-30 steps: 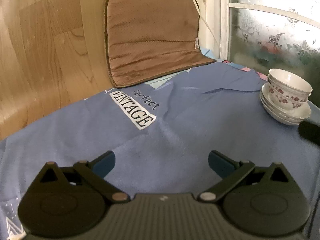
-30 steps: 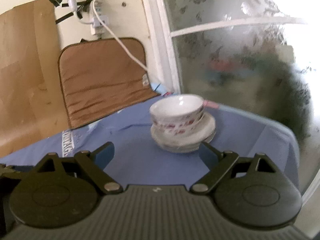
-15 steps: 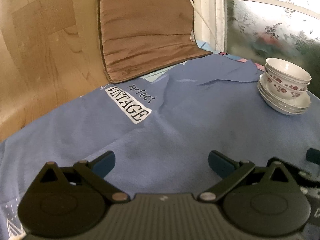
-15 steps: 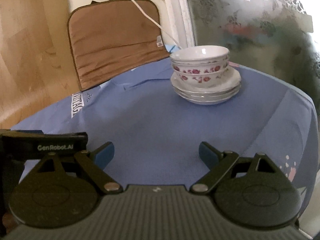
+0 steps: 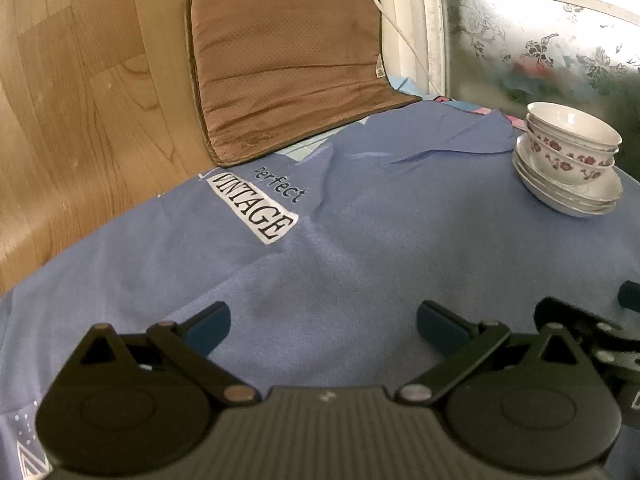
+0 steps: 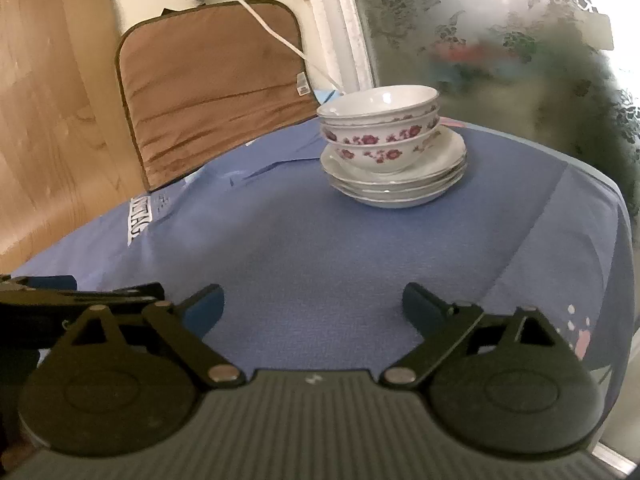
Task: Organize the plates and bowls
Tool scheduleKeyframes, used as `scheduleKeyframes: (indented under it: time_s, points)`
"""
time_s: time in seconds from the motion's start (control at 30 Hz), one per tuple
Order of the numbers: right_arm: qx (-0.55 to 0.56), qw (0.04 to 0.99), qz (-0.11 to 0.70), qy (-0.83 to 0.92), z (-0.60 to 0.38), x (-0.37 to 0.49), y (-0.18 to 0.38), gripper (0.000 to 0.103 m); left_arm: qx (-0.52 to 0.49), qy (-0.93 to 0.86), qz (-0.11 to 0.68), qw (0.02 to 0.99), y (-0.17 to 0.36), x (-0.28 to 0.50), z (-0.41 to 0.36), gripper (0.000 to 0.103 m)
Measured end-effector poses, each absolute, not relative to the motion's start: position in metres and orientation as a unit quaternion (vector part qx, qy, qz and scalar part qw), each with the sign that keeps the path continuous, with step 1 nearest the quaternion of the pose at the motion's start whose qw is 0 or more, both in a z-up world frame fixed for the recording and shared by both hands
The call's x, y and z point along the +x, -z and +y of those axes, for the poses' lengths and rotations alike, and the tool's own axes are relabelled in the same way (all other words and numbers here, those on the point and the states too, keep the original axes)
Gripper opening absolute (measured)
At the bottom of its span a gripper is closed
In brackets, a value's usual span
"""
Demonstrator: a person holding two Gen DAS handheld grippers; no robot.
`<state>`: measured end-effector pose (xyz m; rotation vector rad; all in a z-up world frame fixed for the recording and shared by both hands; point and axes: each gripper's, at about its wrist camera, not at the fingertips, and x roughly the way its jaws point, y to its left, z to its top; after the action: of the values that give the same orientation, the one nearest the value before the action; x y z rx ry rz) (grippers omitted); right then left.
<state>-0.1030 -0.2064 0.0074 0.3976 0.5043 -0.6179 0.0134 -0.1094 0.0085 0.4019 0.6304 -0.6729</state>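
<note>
Bowls: three white ceramic bowls with red flower print (image 6: 380,128), nested upright one inside another, sitting on top of the plates.
Plates: a stack of shallow white plates with thin grey rims (image 6: 400,188) under the bowls; I count about three, though the lower edges run together.
Where the stack is: toward the far side of the table, near the frosted floral window (image 6: 500,40); in the left wrist view it sits at the far right (image 5: 568,160).
Surface: blue cloth with a "perfect VINTAGE" print (image 5: 360,260), bare between the stack and both tools.
Right gripper (image 6: 312,304): jaws spread wide, having just opened a little further, nothing between them; well apart from the stack and aimed at it.
Left gripper (image 5: 322,324): jaws spread, holding nothing, hanging over bare cloth well left of the stack.
Backdrop: brown padded cushion (image 5: 288,56) leaning on the wall, white cable (image 6: 276,32) running down across it.
Step in hand: the dishes look already gathered into one pile, so this reads as either the finish or a pause with both tools clear.
Next move: if more sorting is wanted, the right gripper would need to travel forward and close on the top bowl's rim; the nested bowls may lift together.
</note>
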Motion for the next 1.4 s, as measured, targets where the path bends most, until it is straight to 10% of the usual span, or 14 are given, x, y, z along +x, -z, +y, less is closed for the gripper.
scheduleKeyframes:
  time_s: [1.4]
  points:
    - [0.163, 0.898, 0.276, 0.301, -0.201, -0.092, -0.007, 0.103, 0.137, 0.330, 0.333, 0.873, -0.001, 0.025, -0.101, 0.103]
